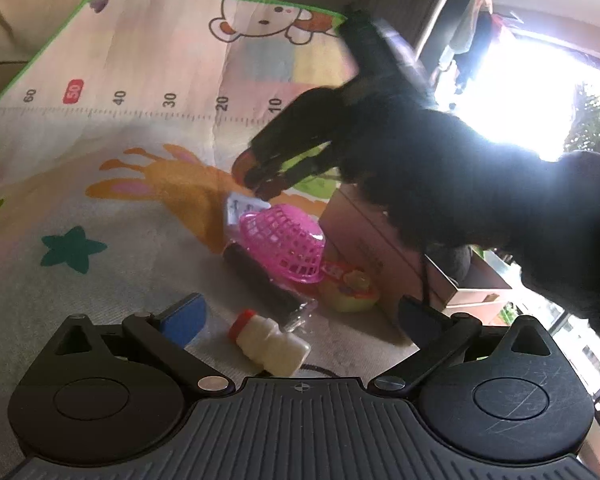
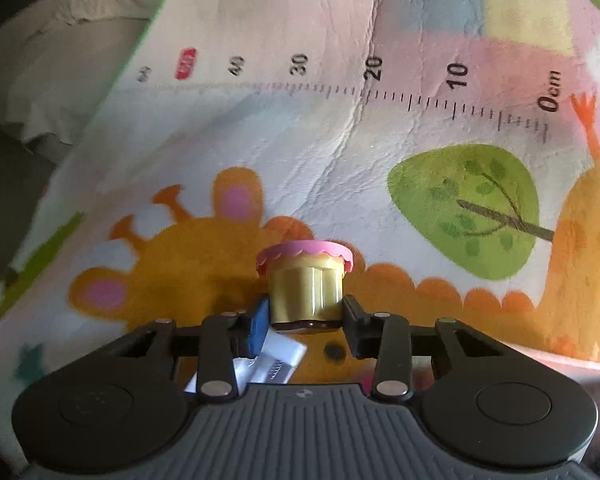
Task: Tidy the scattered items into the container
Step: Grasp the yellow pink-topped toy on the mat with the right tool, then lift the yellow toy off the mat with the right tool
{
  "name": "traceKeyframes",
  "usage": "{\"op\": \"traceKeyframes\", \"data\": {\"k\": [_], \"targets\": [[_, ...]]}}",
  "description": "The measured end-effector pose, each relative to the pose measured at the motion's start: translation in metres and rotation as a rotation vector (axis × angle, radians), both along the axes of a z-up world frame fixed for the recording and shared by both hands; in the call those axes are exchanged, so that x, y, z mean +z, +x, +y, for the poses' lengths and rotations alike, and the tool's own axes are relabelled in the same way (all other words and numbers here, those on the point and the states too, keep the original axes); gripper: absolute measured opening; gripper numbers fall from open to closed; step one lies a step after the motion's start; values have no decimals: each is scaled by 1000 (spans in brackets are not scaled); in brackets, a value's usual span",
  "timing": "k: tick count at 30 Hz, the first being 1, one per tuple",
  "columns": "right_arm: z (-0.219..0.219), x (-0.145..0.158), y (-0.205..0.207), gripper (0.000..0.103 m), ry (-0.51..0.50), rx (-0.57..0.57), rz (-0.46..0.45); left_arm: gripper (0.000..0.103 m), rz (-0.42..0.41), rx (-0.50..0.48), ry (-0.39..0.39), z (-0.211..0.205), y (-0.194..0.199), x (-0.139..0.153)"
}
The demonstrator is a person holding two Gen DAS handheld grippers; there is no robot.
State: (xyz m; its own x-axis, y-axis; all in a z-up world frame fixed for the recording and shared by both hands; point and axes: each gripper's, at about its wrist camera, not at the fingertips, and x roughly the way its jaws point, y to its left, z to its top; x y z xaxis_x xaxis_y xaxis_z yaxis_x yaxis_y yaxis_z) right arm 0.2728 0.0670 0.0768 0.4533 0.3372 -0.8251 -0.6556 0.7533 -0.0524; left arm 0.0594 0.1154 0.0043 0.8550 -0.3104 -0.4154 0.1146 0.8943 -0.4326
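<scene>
Right wrist view: the right gripper (image 2: 305,316) has its jaws closed on a small yellow toy pot (image 2: 306,294), a smooth, faceted plastic cylinder with a scalloped pink lid, held above a soft, creased play mat (image 2: 320,140) printed with a ruler, a green tree and orange animals. A white paper packet (image 2: 274,360) lies on the mat just beneath the jaws.

In the left wrist view the left gripper (image 1: 300,320) has its jaws spread wide and holding nothing, low over the mat. Between and just beyond them lies a white ribbed plastic bottle (image 1: 272,344) with a red cap, on its side. Farther off, a pink lattice basket (image 1: 284,244) sits overturned, leaning on a dark flat item in clear crinkly wrap (image 1: 266,284). To its right is a yellow-green toy cup (image 1: 350,290) with a red piece on top, touching the near wall of an open cardboard box (image 1: 364,236). The box's contents are mostly hidden by a dark, blurred arm; only something grey shows inside.
</scene>
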Motion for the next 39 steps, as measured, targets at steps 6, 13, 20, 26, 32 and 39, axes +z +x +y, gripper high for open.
{"op": "traceKeyframes", "data": {"k": [6, 13, 20, 26, 32, 39], "targets": [[-77, 53, -65, 38, 149, 41, -14, 103, -5, -41, 9, -4, -1, 1], [-184, 56, -130, 38, 251, -69, 16, 103, 25, -41, -11, -3, 4, -3], [-227, -7, -174, 38, 297, -117, 97, 103, 27, 13, 12, -5, 5, -2], [-220, -34, -201, 38, 313, -36, 36, 103, 57, 149, 80, -19, -11, 2], [-243, -45, -224, 44, 289, -43, -5, 103, 90, 133, 142, -46, -26, 9], [-292, -41, -264, 92, 321, -134, -122, 103, 49, 24, 239, -94, -28, 22]]}}
